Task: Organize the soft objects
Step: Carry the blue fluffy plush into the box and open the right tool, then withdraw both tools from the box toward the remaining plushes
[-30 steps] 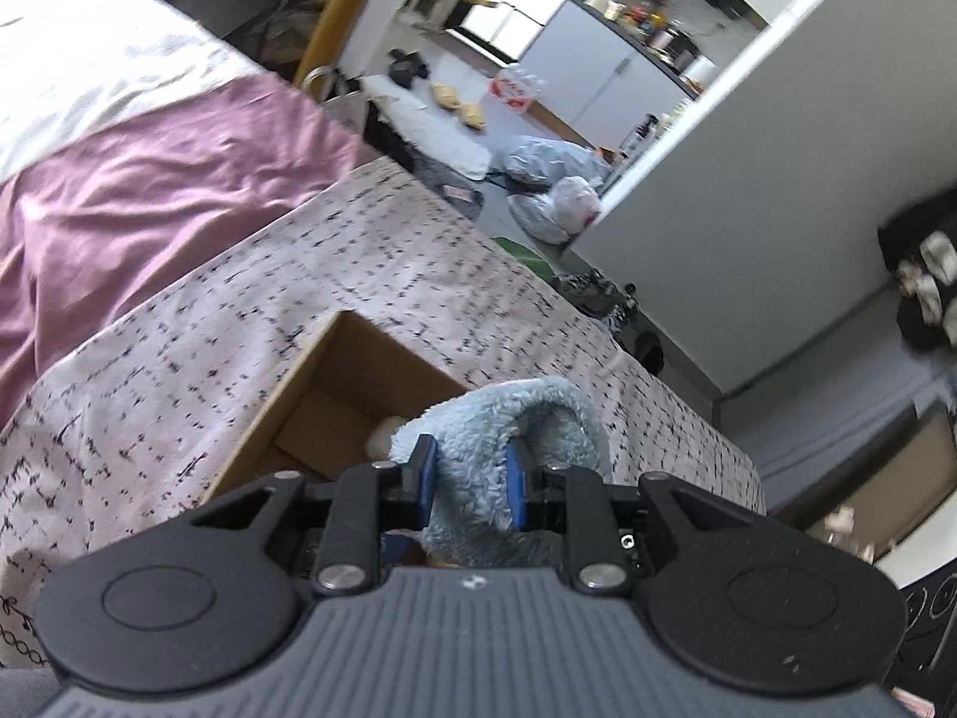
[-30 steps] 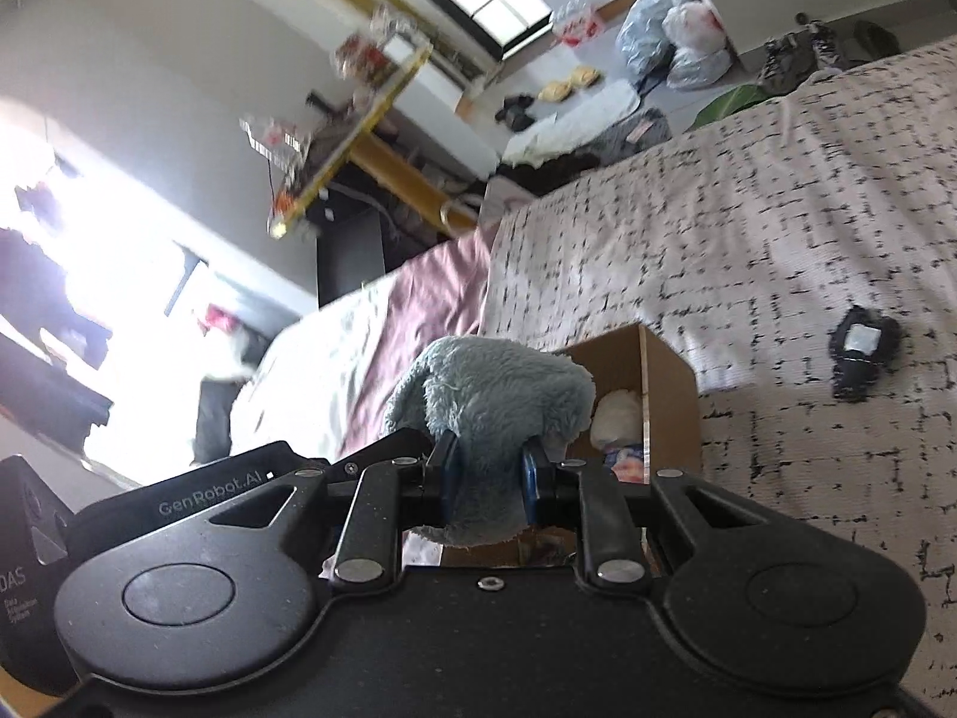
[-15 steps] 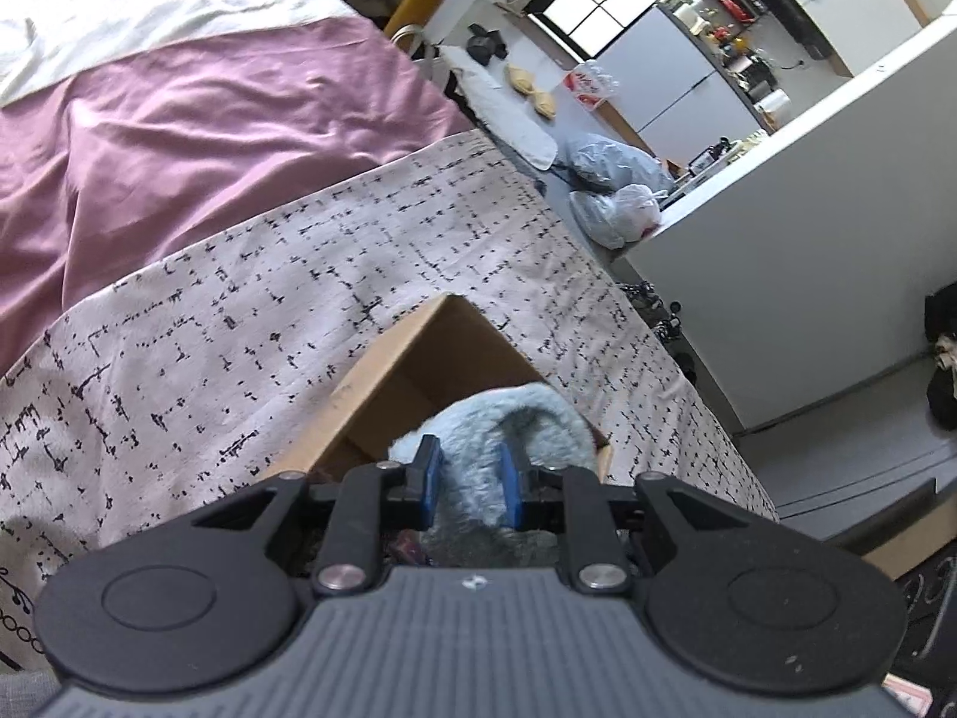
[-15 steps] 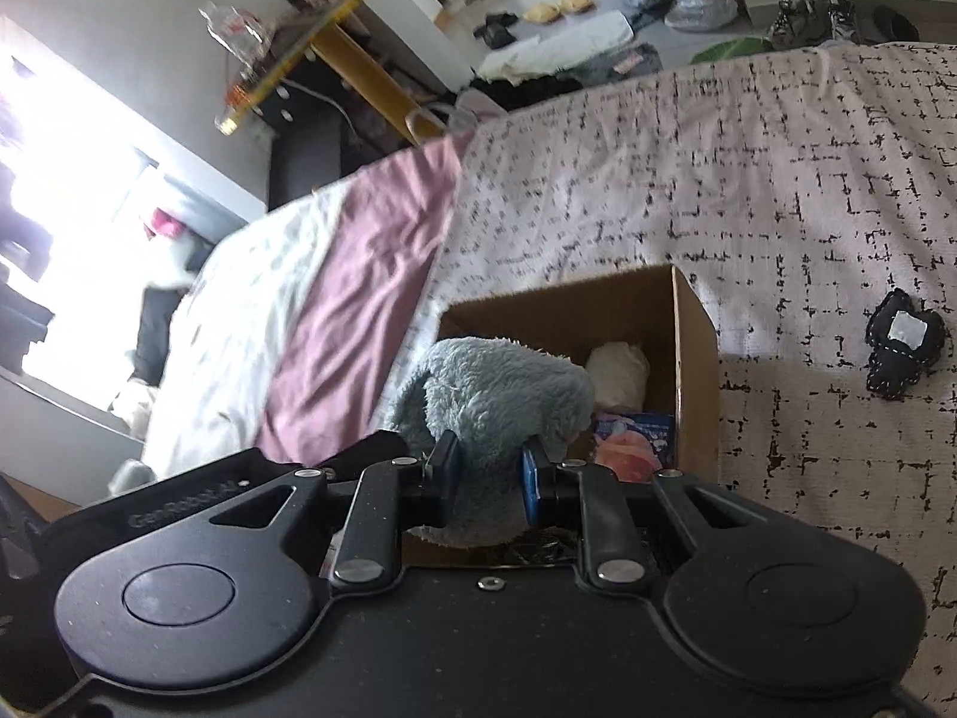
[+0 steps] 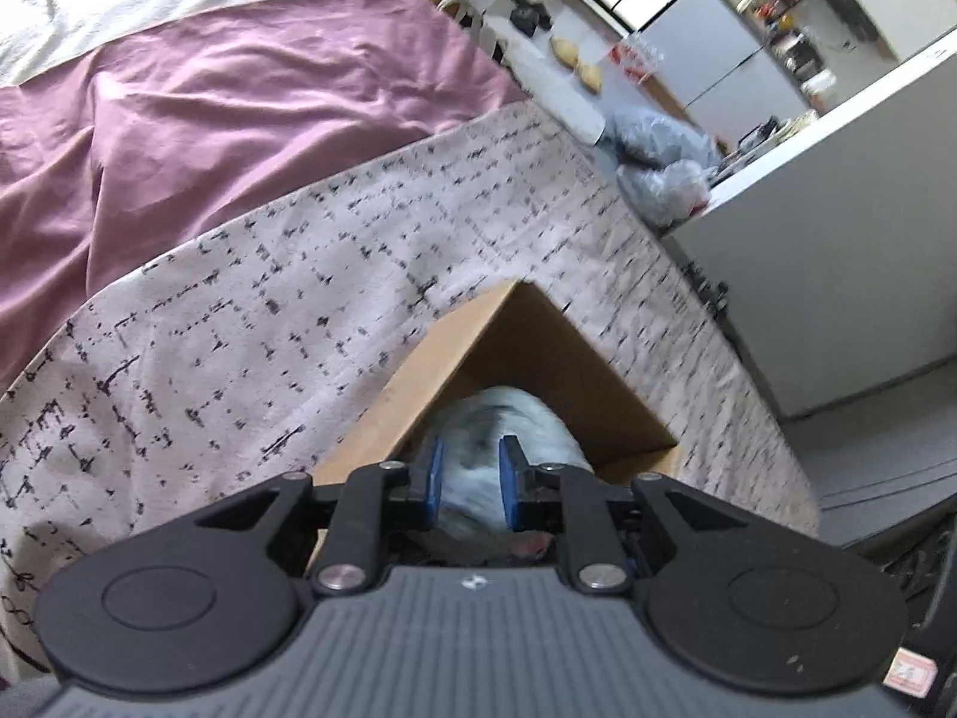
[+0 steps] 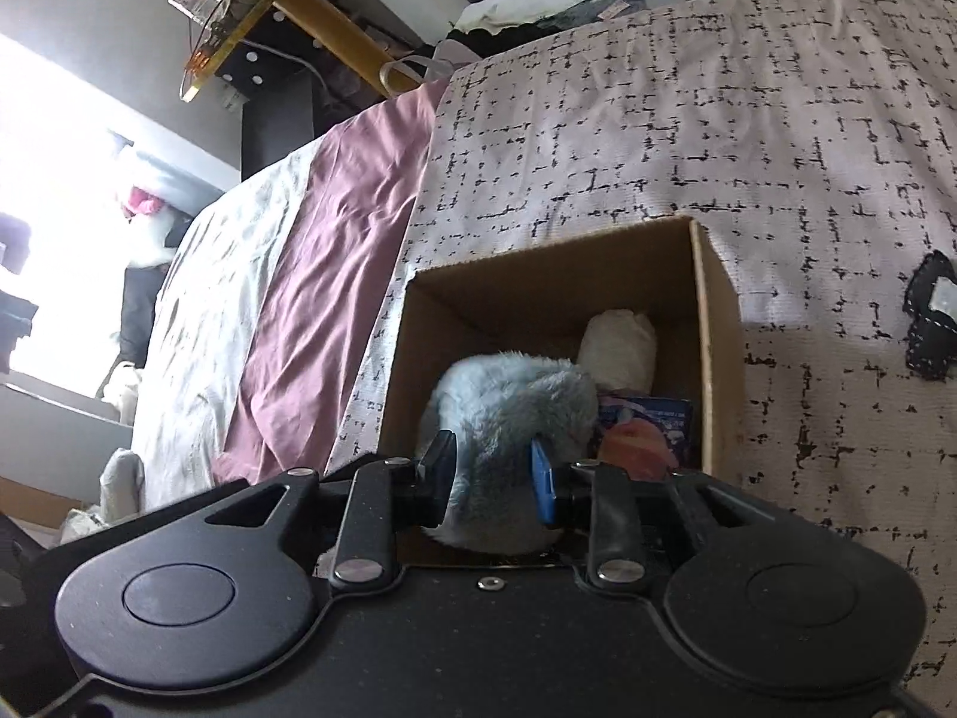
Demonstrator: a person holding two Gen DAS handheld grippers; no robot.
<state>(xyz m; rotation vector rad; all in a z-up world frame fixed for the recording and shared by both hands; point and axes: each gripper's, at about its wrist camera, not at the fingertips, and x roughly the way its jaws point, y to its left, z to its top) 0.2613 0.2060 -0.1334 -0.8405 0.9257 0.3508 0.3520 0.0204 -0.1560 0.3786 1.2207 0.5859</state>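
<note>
A fluffy light-blue plush (image 6: 514, 419) is held by both grippers and sits down inside an open cardboard box (image 6: 712, 335) on the bed. My right gripper (image 6: 493, 472) has its jaws around the plush's lower part, wider apart than before. My left gripper (image 5: 469, 475) is shut on the same plush (image 5: 508, 425), blurred, inside the box (image 5: 538, 347). A white soft toy (image 6: 619, 341) and a pink and blue item (image 6: 643, 431) lie in the box beside the plush.
The box stands on a pale bedspread with black dashes (image 6: 747, 119). A small black pouch (image 6: 930, 329) lies on it to the right. A mauve sheet (image 5: 209, 102) covers the bed to the left. The bed edge drops to a cluttered floor (image 5: 658, 137).
Both grippers have lowered the blue plush from above the box down into it. The right gripper's jaws have spread wider around the plush.
</note>
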